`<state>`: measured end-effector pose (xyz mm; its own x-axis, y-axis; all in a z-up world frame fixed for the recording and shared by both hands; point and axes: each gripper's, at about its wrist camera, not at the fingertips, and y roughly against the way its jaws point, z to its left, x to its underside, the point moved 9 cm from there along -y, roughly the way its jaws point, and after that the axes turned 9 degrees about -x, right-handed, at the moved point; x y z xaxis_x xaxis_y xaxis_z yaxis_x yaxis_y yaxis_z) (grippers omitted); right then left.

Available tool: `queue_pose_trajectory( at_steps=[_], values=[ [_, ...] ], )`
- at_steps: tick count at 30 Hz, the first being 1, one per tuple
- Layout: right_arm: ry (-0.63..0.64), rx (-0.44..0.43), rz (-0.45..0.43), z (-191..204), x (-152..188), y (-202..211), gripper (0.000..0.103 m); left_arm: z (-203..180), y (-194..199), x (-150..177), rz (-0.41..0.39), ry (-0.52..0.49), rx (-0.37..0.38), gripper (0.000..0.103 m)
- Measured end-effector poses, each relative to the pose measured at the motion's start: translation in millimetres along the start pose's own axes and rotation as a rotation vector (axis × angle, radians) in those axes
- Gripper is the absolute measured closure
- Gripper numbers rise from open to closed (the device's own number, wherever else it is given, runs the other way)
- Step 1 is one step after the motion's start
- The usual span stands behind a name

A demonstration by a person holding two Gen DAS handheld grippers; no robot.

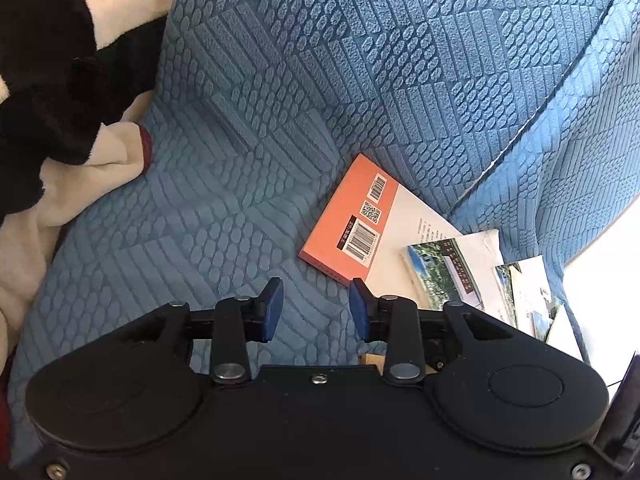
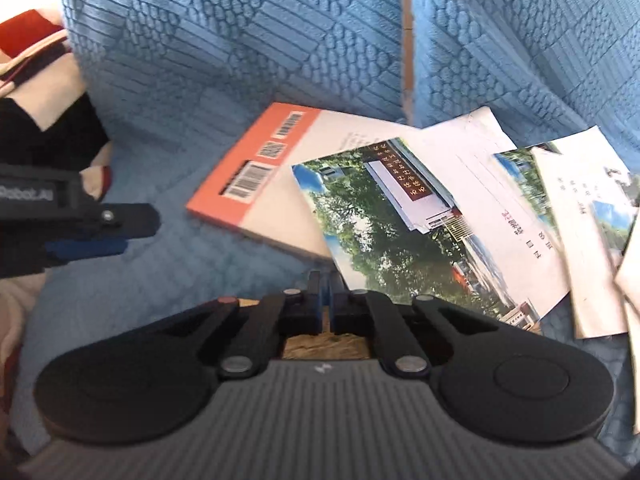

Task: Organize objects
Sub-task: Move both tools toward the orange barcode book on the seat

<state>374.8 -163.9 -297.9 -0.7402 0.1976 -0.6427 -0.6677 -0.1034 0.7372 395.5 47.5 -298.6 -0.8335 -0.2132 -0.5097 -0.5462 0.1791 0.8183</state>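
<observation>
Orange-and-white paperback book (image 2: pixel 256 184), barcoded face up, is laid on the blue textured sofa cover (image 1: pixel 248 128); a glossy photo-printed booklet (image 2: pixel 404 216) is overlapped onto it. Left gripper (image 1: pixel 316 308): fingers parted, nothing held. Right gripper (image 2: pixel 325 300): fingers pressed together, nothing seen between.

Sofa cover (image 1: pixel 280 80): blue cloth, embossed with ribbed and pebbled patches, matt and rough. Blanket (image 1: pixel 52 92): black and cream plush, soft nap, with a dark red edge. Book (image 1: pixel 352 220): paper cover, orange and white, smooth, with a slight sheen. Booklet (image 2: pixel 400 216): glossy printed paper with a photo. Loose sheets (image 2: pixel 572 216): plain white paper, matt. Left gripper (image 1: pixel 316 310): matt black plastic, blue rubbery pads, bright metal pins. Right gripper (image 2: pixel 326 296): the same finish, above a ribbed grey plastic body.
</observation>
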Motion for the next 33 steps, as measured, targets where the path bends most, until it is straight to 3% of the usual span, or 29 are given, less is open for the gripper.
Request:
queue_pose_trajectory(
  at_steps=[11,15,19,24,28,33],
  values=[
    [0.043,0.113,-0.075,-19,6,13,0.103,-1,-9,-2,0.011,0.001,0.026,0.069],
    [0.073,0.214,-0.171,-33,-10,27,0.103,-3,-19,-5,0.029,0.011,0.062,0.068],
    [0.022,0.226,-0.150,-54,-23,22,0.103,-10,-36,-8,0.052,0.011,0.110,0.067],
    [-0.014,0.199,-0.149,-62,-33,23,0.103,-16,-47,-14,0.027,-0.032,0.093,0.067],
    [-0.118,0.138,-0.098,-68,-36,19,0.103,-22,-55,-21,0.007,-0.068,0.093,0.067],
    [-0.160,0.161,-0.052,-68,-30,13,0.103,-28,-66,-24,-0.002,-0.108,0.076,0.067]
  ],
)
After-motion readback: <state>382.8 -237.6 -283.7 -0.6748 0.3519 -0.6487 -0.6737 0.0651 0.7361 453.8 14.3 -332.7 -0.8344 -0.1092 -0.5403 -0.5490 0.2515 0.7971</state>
